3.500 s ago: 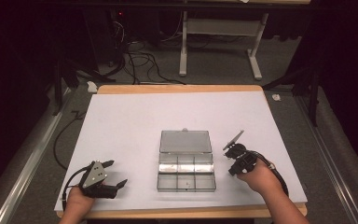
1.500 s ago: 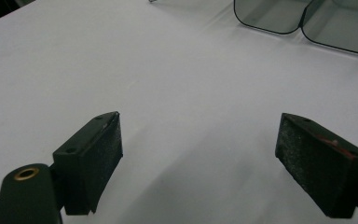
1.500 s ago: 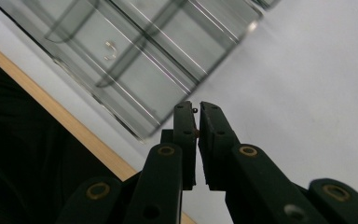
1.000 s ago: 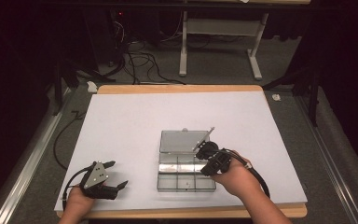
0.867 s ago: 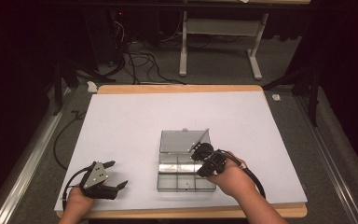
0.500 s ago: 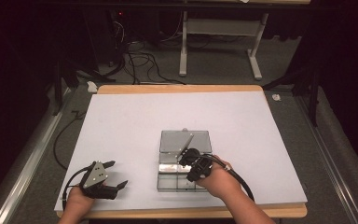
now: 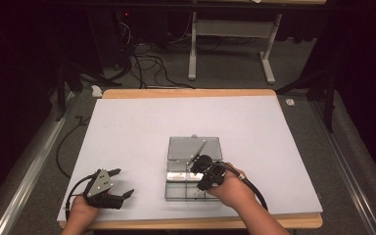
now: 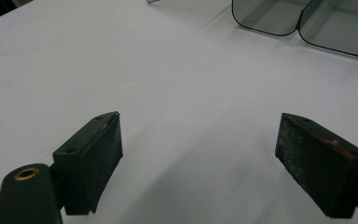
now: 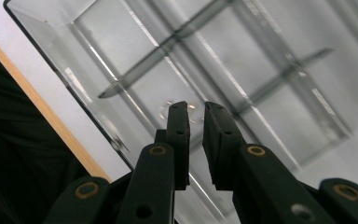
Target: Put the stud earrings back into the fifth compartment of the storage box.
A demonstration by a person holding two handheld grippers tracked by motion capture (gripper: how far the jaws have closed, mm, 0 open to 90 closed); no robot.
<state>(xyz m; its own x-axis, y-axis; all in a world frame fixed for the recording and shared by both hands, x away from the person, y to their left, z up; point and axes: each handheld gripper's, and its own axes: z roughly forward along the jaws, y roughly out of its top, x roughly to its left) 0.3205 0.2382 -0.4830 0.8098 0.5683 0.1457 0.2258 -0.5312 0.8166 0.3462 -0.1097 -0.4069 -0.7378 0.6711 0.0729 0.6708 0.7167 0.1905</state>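
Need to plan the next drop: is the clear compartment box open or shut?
Open: the clear box has its lid laid flat behind it, dividers exposed.

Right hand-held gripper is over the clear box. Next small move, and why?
Probably lift straight up. The right hand-held gripper has just been opening: jaws a sliver apart, nothing between them, tips low over a compartment of the clear box, above a small round glint I can't identify.

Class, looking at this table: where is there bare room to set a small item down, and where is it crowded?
Bare white sheet runs along the far edge behind the clear box, and on both sides of it. Crowded: the near middle, where the right gripper hangs over the box's compartments, and the near-left corner with the left gripper.
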